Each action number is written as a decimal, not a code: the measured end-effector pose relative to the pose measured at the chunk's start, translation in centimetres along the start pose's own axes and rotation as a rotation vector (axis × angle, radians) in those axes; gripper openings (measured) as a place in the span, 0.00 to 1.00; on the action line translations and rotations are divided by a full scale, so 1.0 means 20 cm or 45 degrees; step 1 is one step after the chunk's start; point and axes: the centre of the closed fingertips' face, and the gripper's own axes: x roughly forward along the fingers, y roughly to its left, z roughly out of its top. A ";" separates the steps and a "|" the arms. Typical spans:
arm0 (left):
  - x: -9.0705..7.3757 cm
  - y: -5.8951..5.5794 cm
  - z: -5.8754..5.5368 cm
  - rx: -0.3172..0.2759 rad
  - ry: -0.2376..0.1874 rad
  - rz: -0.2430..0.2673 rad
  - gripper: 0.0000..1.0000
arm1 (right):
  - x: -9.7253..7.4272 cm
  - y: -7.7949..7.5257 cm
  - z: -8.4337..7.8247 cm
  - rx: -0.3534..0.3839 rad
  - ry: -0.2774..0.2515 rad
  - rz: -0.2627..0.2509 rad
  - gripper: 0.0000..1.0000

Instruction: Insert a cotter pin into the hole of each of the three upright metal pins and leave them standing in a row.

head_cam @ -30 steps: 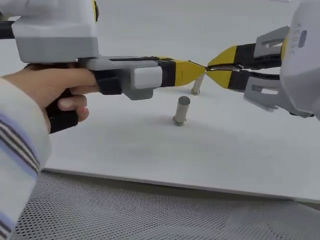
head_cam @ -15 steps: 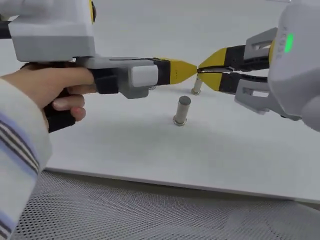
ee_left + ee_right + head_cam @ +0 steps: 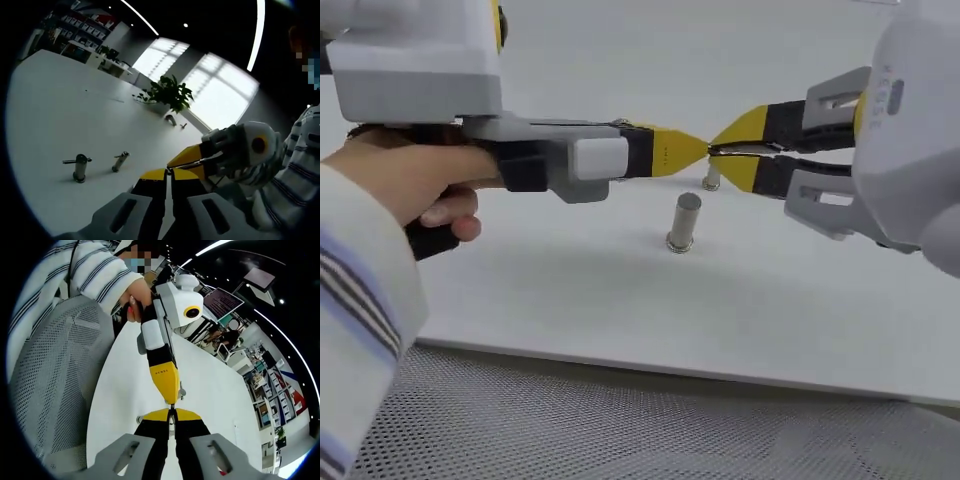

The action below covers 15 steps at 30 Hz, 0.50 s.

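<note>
Thin dark cotter pin [image 3: 725,150] hangs in the air centre-right of the head view, long axis running left-right. It is clamped in the closed jaws of the right gripper [image 3: 719,151]. The left gripper [image 3: 701,152] meets it tip to tip with jaws closed, and it is unclear whether they pinch the pin's end too. On the worktop [image 3: 620,290] the rear metal pin [image 3: 712,181] stands just below the tips, half hidden by them, with the right gripper nearer. The near metal pin [image 3: 685,222] stands upright lower and slightly left, apart and likely not in the way.
</note>
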 end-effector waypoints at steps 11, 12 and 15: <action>-0.03 0.00 -0.03 0.061 0.034 0.022 0.00 | 0.00 0.02 -0.06 0.105 0.033 0.051 0.11; -0.03 0.01 -0.03 0.072 0.033 0.021 0.00 | 0.00 0.02 -0.07 0.141 0.033 0.058 0.11; -0.04 -0.01 -0.02 0.117 0.023 0.008 0.00 | 0.01 0.04 -0.08 0.251 0.011 0.086 0.12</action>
